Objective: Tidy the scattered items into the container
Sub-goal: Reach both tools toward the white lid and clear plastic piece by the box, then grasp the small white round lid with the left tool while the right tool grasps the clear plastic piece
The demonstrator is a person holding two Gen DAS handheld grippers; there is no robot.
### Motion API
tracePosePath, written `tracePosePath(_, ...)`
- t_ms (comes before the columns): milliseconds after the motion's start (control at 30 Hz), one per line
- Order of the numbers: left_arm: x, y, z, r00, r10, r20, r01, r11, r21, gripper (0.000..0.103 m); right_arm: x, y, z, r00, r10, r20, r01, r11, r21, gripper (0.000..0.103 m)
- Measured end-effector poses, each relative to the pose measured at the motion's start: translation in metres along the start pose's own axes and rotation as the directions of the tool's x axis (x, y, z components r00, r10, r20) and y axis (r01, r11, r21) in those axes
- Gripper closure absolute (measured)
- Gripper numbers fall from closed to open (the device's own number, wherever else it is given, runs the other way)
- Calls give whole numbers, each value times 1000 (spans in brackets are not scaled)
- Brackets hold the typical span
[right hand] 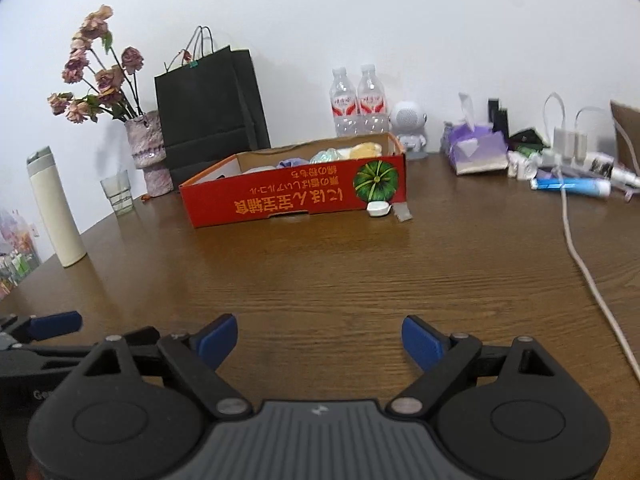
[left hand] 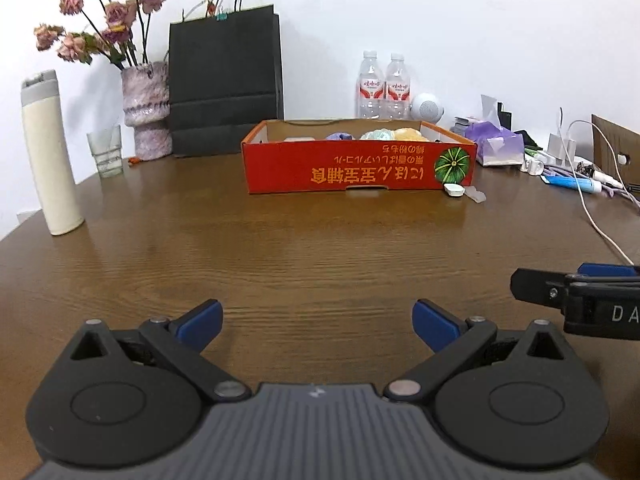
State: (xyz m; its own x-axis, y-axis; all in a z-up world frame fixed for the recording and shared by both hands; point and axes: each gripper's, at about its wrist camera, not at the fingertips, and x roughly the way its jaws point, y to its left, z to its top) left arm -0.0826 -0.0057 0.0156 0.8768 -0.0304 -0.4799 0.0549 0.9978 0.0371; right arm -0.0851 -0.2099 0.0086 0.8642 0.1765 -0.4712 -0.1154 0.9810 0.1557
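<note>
On the left edge of the table [left hand: 320,248] stands a cream bottle [left hand: 48,152], then a glass [left hand: 106,154] and a vase [left hand: 148,108] with dried flowers, and behind them a black bag [left hand: 224,84].

The left gripper [left hand: 318,324] hovers over bare wood. Its two blue pads are wide apart, with nothing between them, and they touch nothing.

In the middle, further back, sits the red box [left hand: 360,168]. It already holds several soft items in purple, pale green and yellow. Just in front of its right corner, a small white piece [left hand: 454,190] and a clear piece [left hand: 476,194] lie on the table, outside the box. Two water bottles [left hand: 382,84] stand behind the box.

The right gripper [right hand: 320,342] is beside the left one, and its tip shows at the right edge of the left view. Its blue pads are also wide apart, holding nothing, above bare wood.

On the right side lie a purple tissue pack [right hand: 476,148], a blue tube [right hand: 572,186] and a white cable [right hand: 588,276].
</note>
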Motion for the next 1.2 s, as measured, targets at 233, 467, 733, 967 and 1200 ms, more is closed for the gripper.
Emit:
tracePosePath(233,-9,0,-6,1000,-20,-8,20,1000,0,0,-10,0,-4,1000,11,11,-11,1000,-1,13)
tracePosePath(467,24,-20,31,996,-87,-5,87,993,81,0,25,-25,24,998,-60,-3,60,997,-50,19)
tracePosePath(733,106,-56,86,979,-187,-76,194,976,102,0,109,-72,75,996,-54,-75,49,997,-64,44)
tracePosePath(967,157,-82,106,962,-240,-130,258,955,146,15,186,-96,108,987,-5,-164,0,999,-34,62)
tracePosePath(1200,195,-104,115,949,-256,-182,283,949,140,38,207,-97,115,982,-21,-189,-9,987,-158,92)
